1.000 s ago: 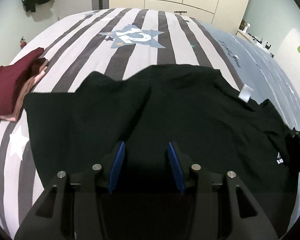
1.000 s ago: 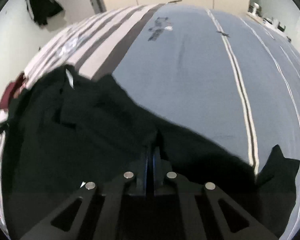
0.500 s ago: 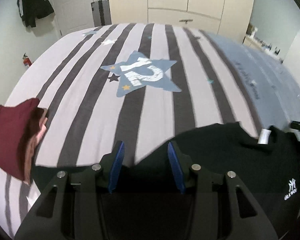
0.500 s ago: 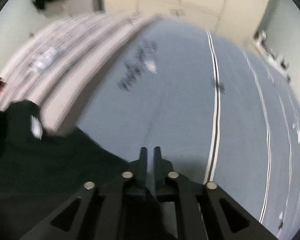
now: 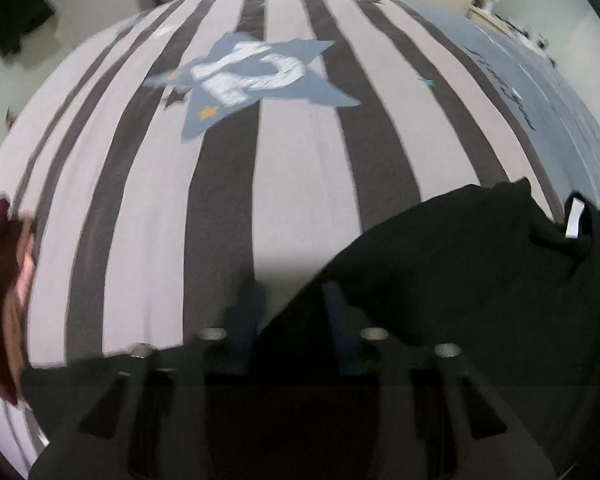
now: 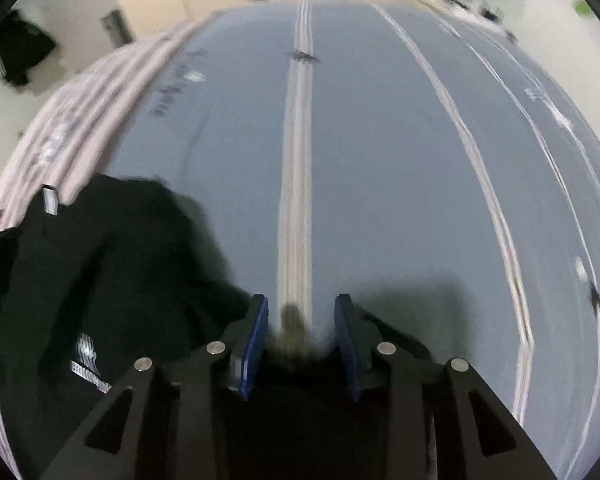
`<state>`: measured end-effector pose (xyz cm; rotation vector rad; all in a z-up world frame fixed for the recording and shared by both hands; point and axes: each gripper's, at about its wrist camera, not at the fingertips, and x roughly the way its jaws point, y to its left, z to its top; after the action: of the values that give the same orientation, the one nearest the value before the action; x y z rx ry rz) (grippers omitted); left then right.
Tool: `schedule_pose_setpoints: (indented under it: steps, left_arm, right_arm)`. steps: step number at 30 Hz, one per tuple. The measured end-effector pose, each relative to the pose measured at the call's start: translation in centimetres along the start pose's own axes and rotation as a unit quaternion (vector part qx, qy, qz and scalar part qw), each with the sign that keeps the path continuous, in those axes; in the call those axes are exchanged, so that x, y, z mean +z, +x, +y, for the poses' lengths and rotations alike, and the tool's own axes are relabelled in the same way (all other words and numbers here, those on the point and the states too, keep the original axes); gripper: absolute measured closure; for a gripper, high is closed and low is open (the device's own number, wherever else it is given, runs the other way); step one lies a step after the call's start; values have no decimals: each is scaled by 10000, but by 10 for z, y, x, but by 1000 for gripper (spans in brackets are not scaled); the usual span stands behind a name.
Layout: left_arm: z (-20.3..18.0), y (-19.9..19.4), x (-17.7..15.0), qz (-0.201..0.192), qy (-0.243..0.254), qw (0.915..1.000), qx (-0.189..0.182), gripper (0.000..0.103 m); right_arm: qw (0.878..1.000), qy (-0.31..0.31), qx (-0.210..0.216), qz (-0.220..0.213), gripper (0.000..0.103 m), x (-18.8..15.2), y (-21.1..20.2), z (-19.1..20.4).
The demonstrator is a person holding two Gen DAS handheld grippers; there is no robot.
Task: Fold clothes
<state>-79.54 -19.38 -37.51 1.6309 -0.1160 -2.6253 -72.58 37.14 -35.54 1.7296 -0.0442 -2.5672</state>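
We are closing the left gripper [image 5: 292,312], its blurred jaws still showing apart over the edge of the black T-shirt [image 5: 460,272], so we are risking a thin bite that slips, or pinching the striped bedspread [image 5: 300,180] along with it; the shirt is spreading from between these fingers out to the right. We are opening the right gripper [image 6: 300,320], empty, with the shirt lying just left of it
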Motion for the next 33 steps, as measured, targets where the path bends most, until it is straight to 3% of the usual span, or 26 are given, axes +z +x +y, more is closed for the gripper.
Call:
schedule_pose_setpoints:
  steps: [1, 3, 4, 5, 7, 8, 10, 15, 18, 22, 23, 27, 31, 33]
  left_arm:
    - [-1, -4, 5, -133, 88, 9995, 258, 103]
    - [13, -14, 16, -441, -249, 9959, 754, 103]
    - [26, -18, 20, -523, -572, 9937, 814, 103]
    - [35, -20, 22, -536, -796, 9929, 710, 103]
    - [35, -26, 22, -540, -770, 9944, 485, 103]
    - [28, -31, 21, -579, -631, 9955, 404, 102]
    - [9, -43, 13, -651, -246, 9974, 202, 91]
    - [-21, -53, -8, -587, 81, 9981, -138, 89]
    - [-26, -54, -15, -557, -109, 9980, -260, 88]
    - [-26, -50, -24, -457, -405, 9978, -266, 84]
    - [-26, -49, -25, -428, -440, 9978, -266, 84]
    - [-34, -56, -36, -380, -553, 9969, -417, 81]
    - [-46, -70, -51, -382, -528, 9961, -601, 78]
    - [-50, -73, -57, -380, -483, 9959, -661, 77]
  right_arm:
    - [9999, 120, -27, 32, 68, -4, 2, -8]
    - [9996, 202, -62, 183, 68, -10, 10, -15]
    - [9995, 167, -98, 230, 68, -12, 14, -15]
    - [9995, 84, -163, 239, 68, -13, 17, -13]
    - [9993, -50, -301, 206, 72, -14, 21, -8]
    - [9994, -35, -310, 162, 78, -14, 20, -9]
    - [9996, 75, -264, 103, 94, -13, 18, -13]
    - [9982, 306, -460, -250, 97, -9, -10, -42]
    - [9964, 376, -629, -436, 103, -1, -32, -67]
    - [9875, 945, -1135, -555, 103, 7, -51, -118]
    - [9883, 912, -1089, -555, 103, 5, -55, -122]
    - [9966, 332, -332, -675, 95, -8, -72, -99]
    - [9938, -515, 493, -848, 63, -40, -90, -31]
    - [9902, -820, 712, -882, 60, -52, -90, 1]
